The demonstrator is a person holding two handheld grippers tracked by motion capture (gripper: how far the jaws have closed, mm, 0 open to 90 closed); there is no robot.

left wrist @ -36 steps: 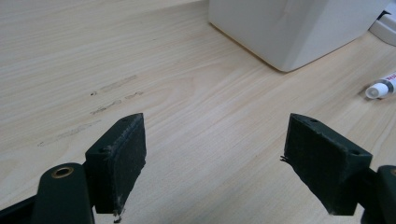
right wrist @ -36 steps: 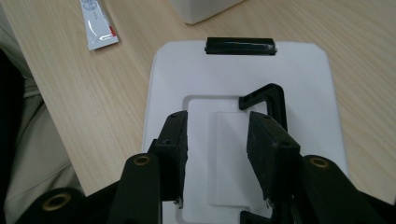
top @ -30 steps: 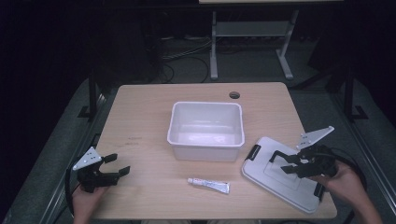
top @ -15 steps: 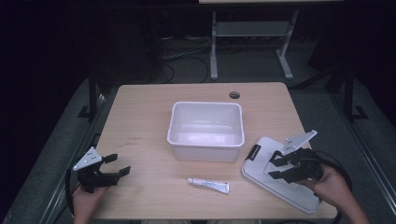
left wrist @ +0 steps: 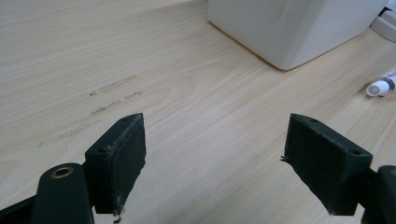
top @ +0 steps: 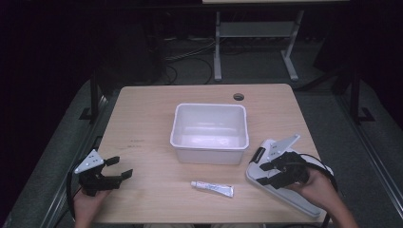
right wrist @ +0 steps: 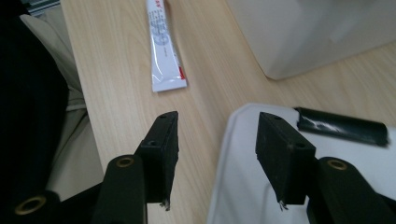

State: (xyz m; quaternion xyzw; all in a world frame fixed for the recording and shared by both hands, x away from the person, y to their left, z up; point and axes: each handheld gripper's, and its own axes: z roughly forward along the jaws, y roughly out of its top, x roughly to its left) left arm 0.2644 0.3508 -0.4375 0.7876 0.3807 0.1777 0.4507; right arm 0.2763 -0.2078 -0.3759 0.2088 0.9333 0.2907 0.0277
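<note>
A white plastic tub (top: 209, 133) stands at the table's middle. In front of it lies a small white tube (top: 212, 188) with red print. A flat white lid (top: 280, 194) with a black latch (top: 256, 154) lies at the front right. My right gripper (top: 264, 174) hovers over the lid's left edge. In the right gripper view its jaws (right wrist: 219, 151) have just been opening; one is over the lid (right wrist: 247, 186), the other over bare wood, gripping nothing. The tube (right wrist: 163, 46) lies just beyond them. My left gripper (top: 122, 167) rests at the front left, open and empty (left wrist: 215, 154).
The wooden table (top: 142, 118) has a cable hole (top: 238, 97) at its far right. From the left gripper view the tub (left wrist: 299, 28) and the tube's cap (left wrist: 380, 86) lie ahead to the right. A metal stand (top: 256, 42) and cables are on the dark floor behind.
My right gripper has slid left across the lid to its left edge, with the jaws spreading wider. The left gripper has stayed put.
</note>
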